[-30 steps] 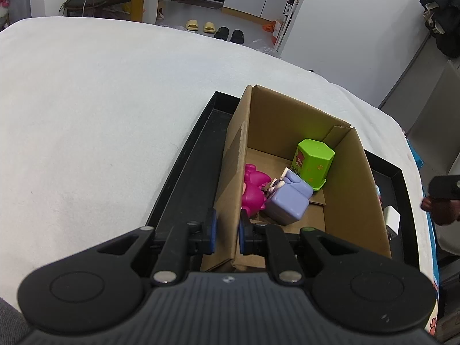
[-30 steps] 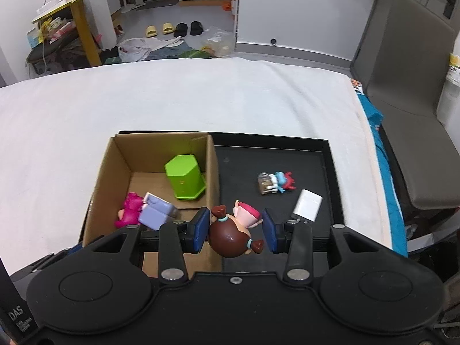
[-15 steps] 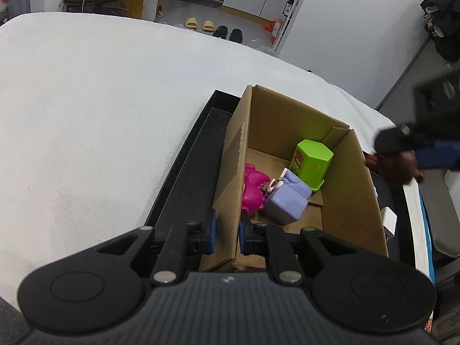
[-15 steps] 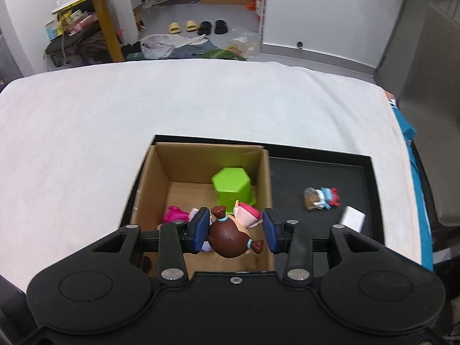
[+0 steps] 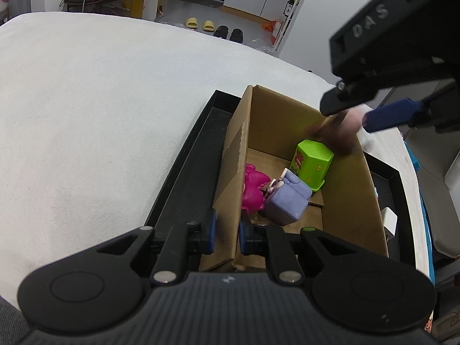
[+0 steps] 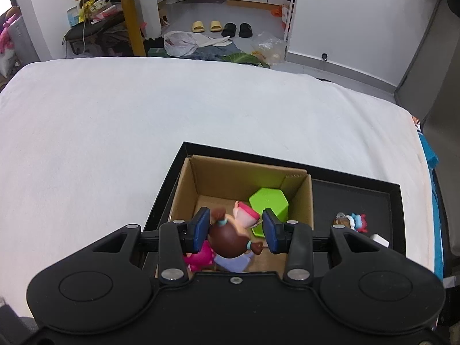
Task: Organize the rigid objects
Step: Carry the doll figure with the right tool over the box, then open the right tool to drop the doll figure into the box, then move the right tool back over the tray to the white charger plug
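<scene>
Clamping the near left wall of the cardboard box [image 5: 230, 172] with the left gripper [image 5: 227, 230], jaws nearly closed on the card. Pinching a brown-haired doll figure [image 6: 234, 237] in the right gripper [image 6: 235, 231], jaws partly open around its head, hovering over the box. Lying inside, purple cube [image 5: 287, 201] beside pink toy [image 5: 253, 189]; green hexagonal container [image 5: 312, 164] standing at one o'clock. Sitting in the black tray [image 6: 359, 192], at three o'clock of the box, a small figure [image 6: 352, 222] and white block [image 6: 379, 240].
</scene>
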`<state>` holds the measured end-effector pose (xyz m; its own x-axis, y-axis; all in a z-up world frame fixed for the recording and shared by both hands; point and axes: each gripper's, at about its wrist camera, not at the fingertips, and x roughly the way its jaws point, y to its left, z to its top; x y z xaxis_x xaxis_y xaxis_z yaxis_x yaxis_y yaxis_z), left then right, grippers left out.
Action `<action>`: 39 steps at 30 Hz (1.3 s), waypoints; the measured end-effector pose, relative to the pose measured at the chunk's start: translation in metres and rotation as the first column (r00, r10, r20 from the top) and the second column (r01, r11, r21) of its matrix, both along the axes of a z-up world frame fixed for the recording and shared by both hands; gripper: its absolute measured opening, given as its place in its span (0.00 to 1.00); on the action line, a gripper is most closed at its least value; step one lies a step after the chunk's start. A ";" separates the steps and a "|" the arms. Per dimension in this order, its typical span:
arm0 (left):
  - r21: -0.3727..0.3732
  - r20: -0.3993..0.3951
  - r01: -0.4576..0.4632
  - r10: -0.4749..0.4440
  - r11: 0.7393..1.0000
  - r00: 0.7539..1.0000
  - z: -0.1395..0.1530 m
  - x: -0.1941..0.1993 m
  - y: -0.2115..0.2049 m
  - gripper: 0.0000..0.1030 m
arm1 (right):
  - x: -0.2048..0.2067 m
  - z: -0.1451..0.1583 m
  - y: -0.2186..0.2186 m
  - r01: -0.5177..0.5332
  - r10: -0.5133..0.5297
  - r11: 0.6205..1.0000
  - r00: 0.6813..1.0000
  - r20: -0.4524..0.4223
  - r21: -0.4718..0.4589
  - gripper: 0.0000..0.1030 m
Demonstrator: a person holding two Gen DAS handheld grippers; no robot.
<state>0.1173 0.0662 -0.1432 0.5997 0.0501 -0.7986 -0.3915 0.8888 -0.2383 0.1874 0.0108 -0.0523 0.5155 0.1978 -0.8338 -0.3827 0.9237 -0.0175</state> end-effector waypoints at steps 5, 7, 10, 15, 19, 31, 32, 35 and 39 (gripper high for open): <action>-0.003 0.002 -0.001 0.001 1.000 1.000 0.000 0.000 0.000 0.14 | 0.006 -0.003 0.003 0.003 -0.003 1.000 1.000 0.012 0.009 0.36; -0.004 0.002 -0.003 0.003 1.000 1.000 -0.001 0.000 0.000 0.14 | 0.006 -0.003 0.002 0.007 -0.007 1.000 1.000 0.006 0.014 0.36; -0.005 0.000 -0.004 0.004 1.000 1.000 0.000 -0.001 0.000 0.13 | 0.004 -0.003 -0.003 0.014 -0.014 1.000 1.000 -0.001 0.026 0.36; -0.009 0.000 -0.004 0.005 1.000 1.000 0.000 -0.002 0.001 0.13 | -0.001 -0.003 -0.014 0.031 -0.030 0.999 0.999 -0.017 0.032 0.36; -0.008 0.002 -0.002 0.002 1.000 1.000 0.001 -0.002 0.001 0.13 | -0.008 -0.003 -0.027 0.043 -0.042 0.998 0.999 -0.035 0.044 0.37; -0.004 0.003 0.000 0.000 1.000 1.000 0.001 -0.002 -0.001 0.13 | -0.025 0.001 -0.059 0.066 -0.060 0.995 0.996 -0.072 0.081 0.56; -0.004 0.003 0.000 0.000 1.000 1.000 0.001 -0.002 0.000 0.13 | -0.027 0.002 -0.063 0.068 -0.063 0.994 0.996 -0.070 0.083 0.58; -0.001 0.003 0.002 -0.002 1.000 1.000 0.002 -0.002 -0.001 0.13 | -0.031 0.004 -0.075 0.081 -0.075 0.993 0.995 -0.063 0.091 0.64; 0.003 0.004 0.003 -0.003 1.000 1.000 0.001 -0.002 0.000 0.13 | -0.032 0.003 -0.091 0.101 -0.095 0.990 0.994 -0.062 0.101 0.69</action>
<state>0.1154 0.0658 -0.1419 0.6032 0.0509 -0.7960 -0.3878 0.8908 -0.2369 0.1551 -0.0802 -0.0495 0.4892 0.2354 -0.8398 -0.2876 0.9526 0.0994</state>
